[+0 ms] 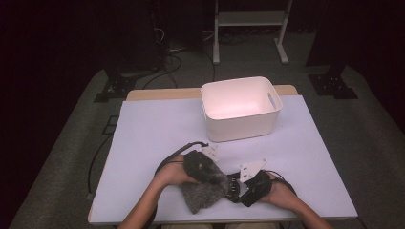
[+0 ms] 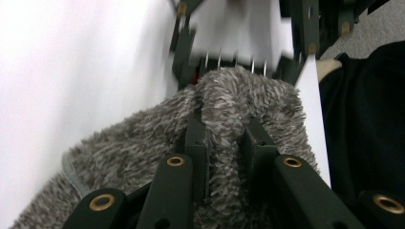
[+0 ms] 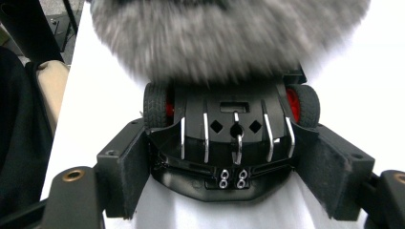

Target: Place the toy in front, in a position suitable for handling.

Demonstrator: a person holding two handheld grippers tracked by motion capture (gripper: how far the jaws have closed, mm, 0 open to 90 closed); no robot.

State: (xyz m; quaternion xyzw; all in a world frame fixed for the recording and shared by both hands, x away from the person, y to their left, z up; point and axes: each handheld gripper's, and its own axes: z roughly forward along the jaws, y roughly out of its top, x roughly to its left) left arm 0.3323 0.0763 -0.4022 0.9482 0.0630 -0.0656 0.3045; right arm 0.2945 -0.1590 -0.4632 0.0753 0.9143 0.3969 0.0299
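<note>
A grey fuzzy cloth [image 1: 203,194] lies near the table's front edge. My left gripper [image 1: 200,164] is shut on a fold of it; in the left gripper view the fold [image 2: 224,109] is pinched between the two black jaws [image 2: 224,131]. My right gripper [image 1: 239,187] is just right of the cloth, its pads [image 3: 124,167] pressed on both sides of a black toy car [image 3: 229,124] with red wheel hubs. The cloth [image 3: 224,33] drapes over the far end of the car. The car's chrome-barred end [image 2: 234,64] pokes out beyond the cloth in the left gripper view.
An empty white bin [image 1: 241,107] with handle slots stands at the back middle of the white table [image 1: 157,129]. Both forearms come in from the bottom edge. Cables trail from the grippers. A white stand and dark gear are on the floor behind.
</note>
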